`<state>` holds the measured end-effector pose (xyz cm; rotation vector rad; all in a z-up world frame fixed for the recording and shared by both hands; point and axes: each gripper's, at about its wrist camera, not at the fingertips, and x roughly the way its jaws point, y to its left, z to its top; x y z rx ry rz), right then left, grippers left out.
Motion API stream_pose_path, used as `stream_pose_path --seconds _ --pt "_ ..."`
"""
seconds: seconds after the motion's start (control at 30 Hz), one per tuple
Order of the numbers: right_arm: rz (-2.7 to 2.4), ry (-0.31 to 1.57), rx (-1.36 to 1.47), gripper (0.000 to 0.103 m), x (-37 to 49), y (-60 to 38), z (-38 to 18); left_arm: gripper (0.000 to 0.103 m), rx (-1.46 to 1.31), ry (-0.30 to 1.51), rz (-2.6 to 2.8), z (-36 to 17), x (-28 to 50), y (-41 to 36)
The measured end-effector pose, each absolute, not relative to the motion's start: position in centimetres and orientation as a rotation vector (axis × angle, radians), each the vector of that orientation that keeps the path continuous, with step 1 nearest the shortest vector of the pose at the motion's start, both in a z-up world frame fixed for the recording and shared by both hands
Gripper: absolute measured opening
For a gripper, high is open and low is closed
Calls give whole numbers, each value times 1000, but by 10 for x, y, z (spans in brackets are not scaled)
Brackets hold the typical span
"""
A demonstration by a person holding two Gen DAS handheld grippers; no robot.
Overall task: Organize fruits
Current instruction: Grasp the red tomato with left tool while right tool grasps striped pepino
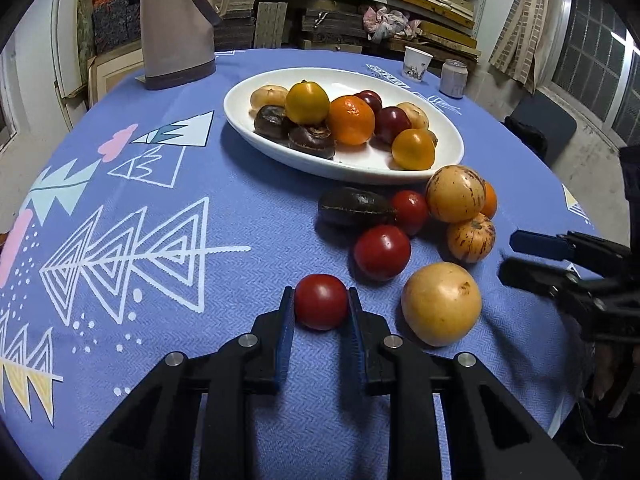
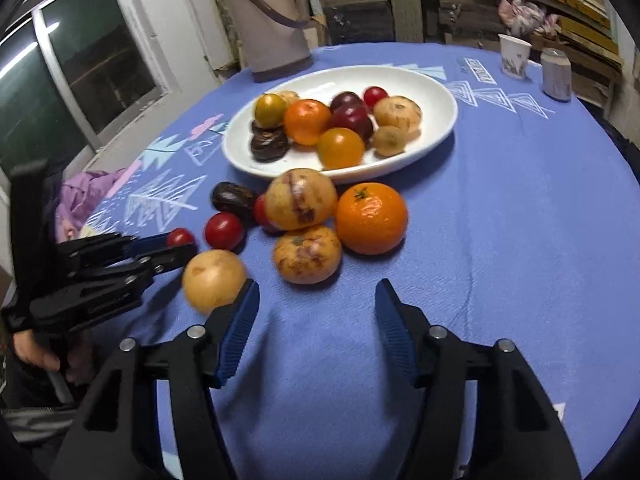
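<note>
My left gripper (image 1: 321, 300) is shut on a small red tomato (image 1: 321, 307) that rests on the blue cloth; the same gripper (image 2: 182, 245) and tomato (image 2: 180, 237) show at the left of the right wrist view. A pale yellow round fruit (image 1: 441, 304) lies just right of it. My right gripper (image 2: 317, 288) stands open over bare cloth, with a striped yellow fruit (image 2: 307, 254) and an orange (image 2: 371, 218) just beyond its tips. A white oval dish (image 2: 440, 120) holds several fruits.
More loose fruit sits before the dish: two red tomatoes (image 1: 382, 253), a dark oblong fruit (image 1: 354, 207) and a larger striped fruit (image 1: 456, 194). A tall jug (image 1: 178, 24), a paper cup (image 1: 416, 63) and a jar (image 1: 453, 78) stand at the far edge of the round table.
</note>
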<state>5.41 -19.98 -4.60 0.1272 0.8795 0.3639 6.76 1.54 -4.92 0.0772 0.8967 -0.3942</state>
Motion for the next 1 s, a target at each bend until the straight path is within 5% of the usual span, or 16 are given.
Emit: stream_pose_path --seconds 0.17,0.43,1.0 --pt "325 879 75 59 67 -187 -48 25 90 894 -388 -49 67 15" --pt "338 895 49 41 83 -171 -57 26 100 892 -385 -50 66 13" --pt "392 855 131 40 49 -215 -33 26 118 879 -373 -42 60 13"
